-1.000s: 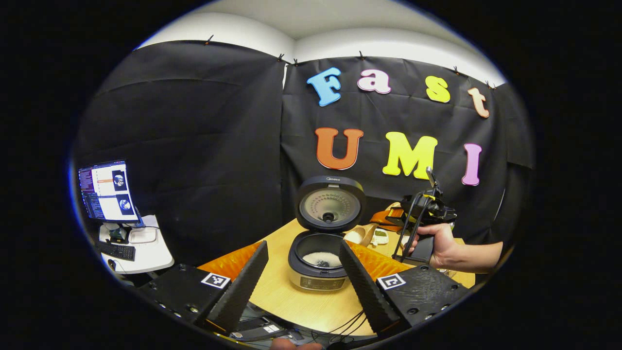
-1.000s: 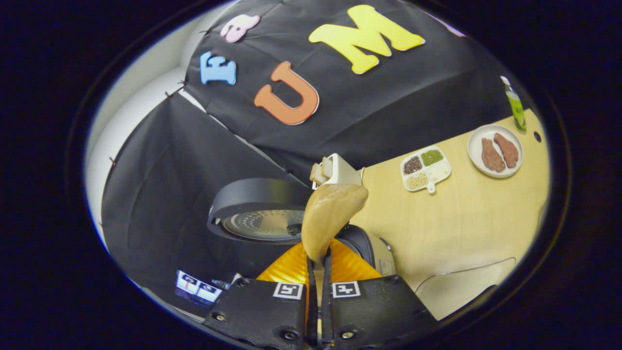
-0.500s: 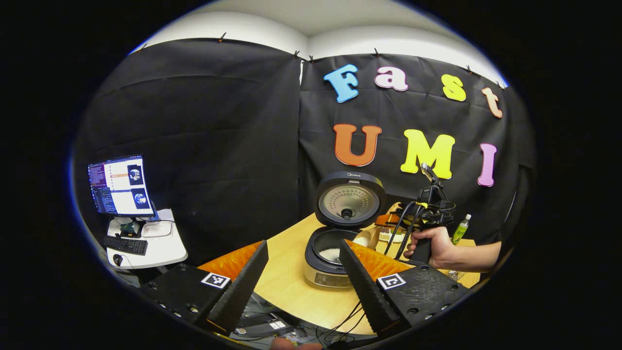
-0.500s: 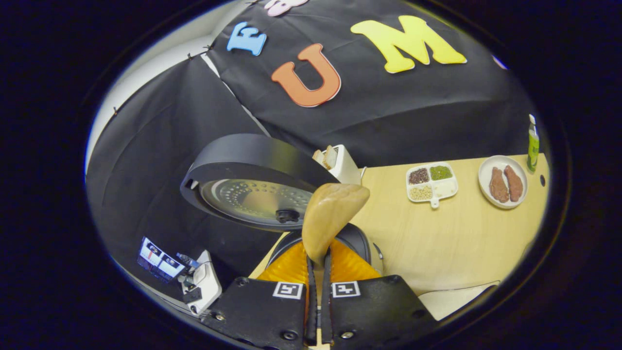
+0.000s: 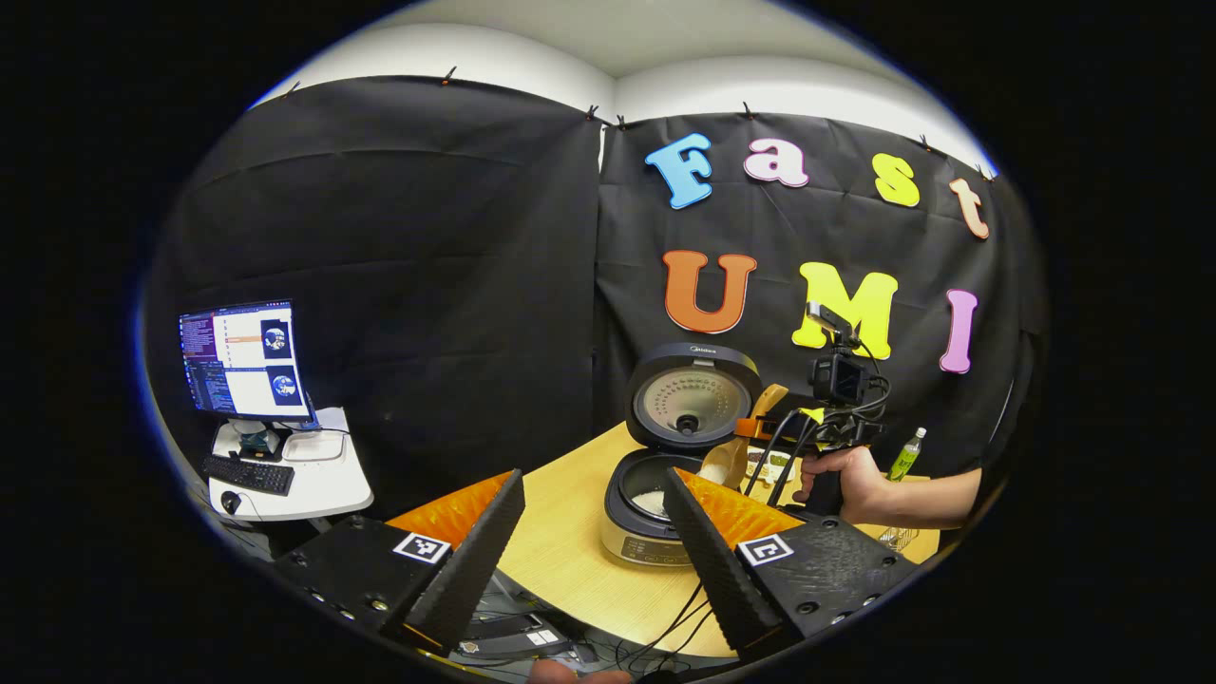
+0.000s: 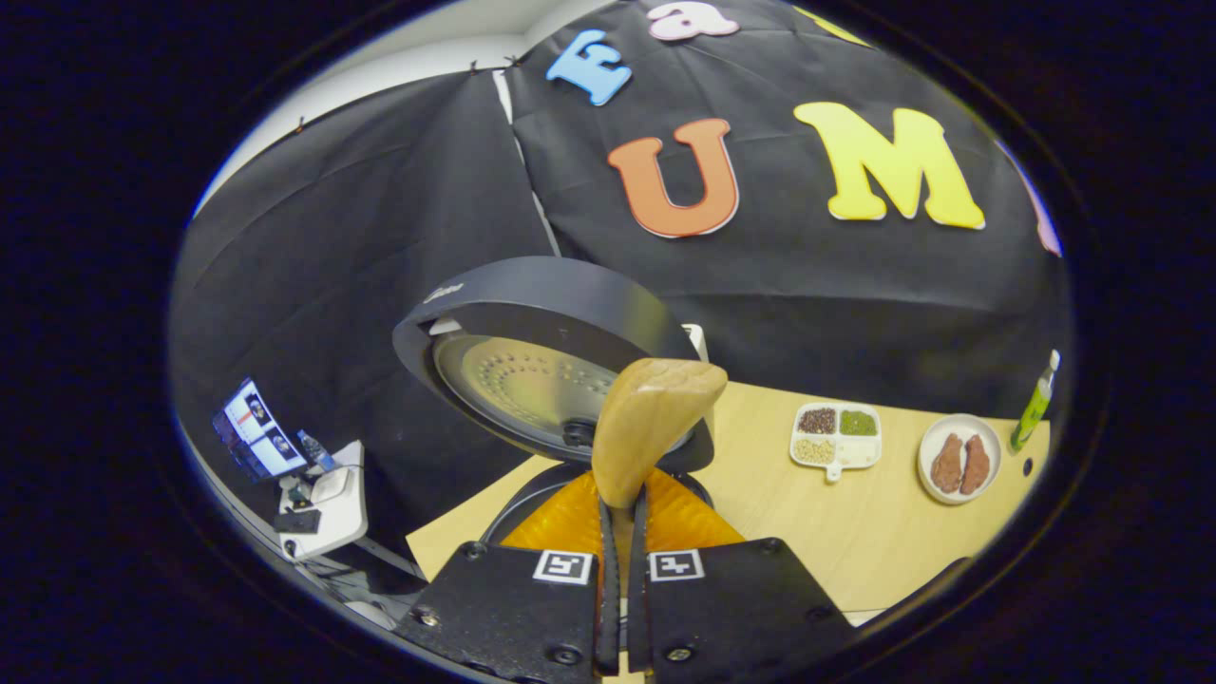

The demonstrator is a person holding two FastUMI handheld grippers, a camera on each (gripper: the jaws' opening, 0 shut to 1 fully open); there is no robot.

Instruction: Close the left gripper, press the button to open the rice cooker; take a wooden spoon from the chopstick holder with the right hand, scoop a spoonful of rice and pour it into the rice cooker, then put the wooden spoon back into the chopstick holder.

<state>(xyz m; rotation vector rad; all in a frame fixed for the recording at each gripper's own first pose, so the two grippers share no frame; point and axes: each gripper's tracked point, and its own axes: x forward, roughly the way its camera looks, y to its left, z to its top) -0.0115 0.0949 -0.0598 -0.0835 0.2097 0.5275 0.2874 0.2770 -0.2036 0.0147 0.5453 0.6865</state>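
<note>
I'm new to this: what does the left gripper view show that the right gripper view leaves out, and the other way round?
Left gripper view: white rice lying inside the rice cooker, and a person's hand farther off. Right gripper view: a plate with two brown pieces. Both: that cooker with its lid up, the wooden spoon, the green bottle, the monitor.

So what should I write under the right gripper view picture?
Right claw holding the wooden spoon up by the open rice cooker.
</note>
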